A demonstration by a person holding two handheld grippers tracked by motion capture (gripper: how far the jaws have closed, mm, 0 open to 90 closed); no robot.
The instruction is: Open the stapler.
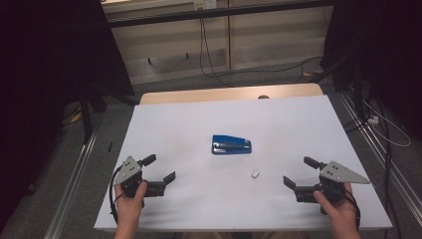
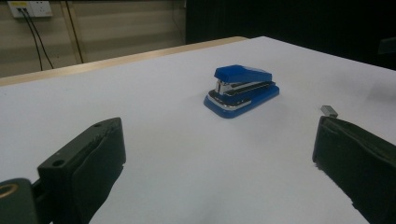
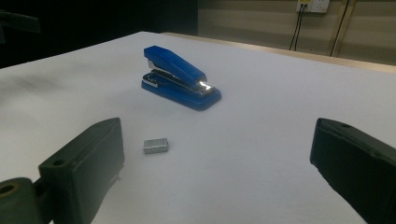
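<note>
1. On the white table (image 1: 199, 109), near its middle, lies the blue stapler (image 1: 231, 145), flat on its base with nothing touching it.
2. Just in front of the stapler, toward your right, sits a small grey block of staples (image 1: 255, 174); it lies apart from the stapler.
3. Your left gripper (image 1: 161, 168) rests low over the table's near left part, its jaws spread wide with only bare tabletop between them.
4. From the left gripper view, the stapler (image 2: 242, 90) stands ahead between the two black jaws, and the staple block (image 2: 329, 111) shows just above the right-hand jaw.
5. Your right gripper (image 1: 299, 172) sits over the near right part, jaws likewise wide apart and holding nothing.
6. From the right gripper view, the staple block (image 3: 155, 146) lies just beside the left-hand jaw, not touching it, and the stapler (image 3: 180, 77) is farther off.
7. Both grippers are well apart from the stapler, one on each side.
</note>
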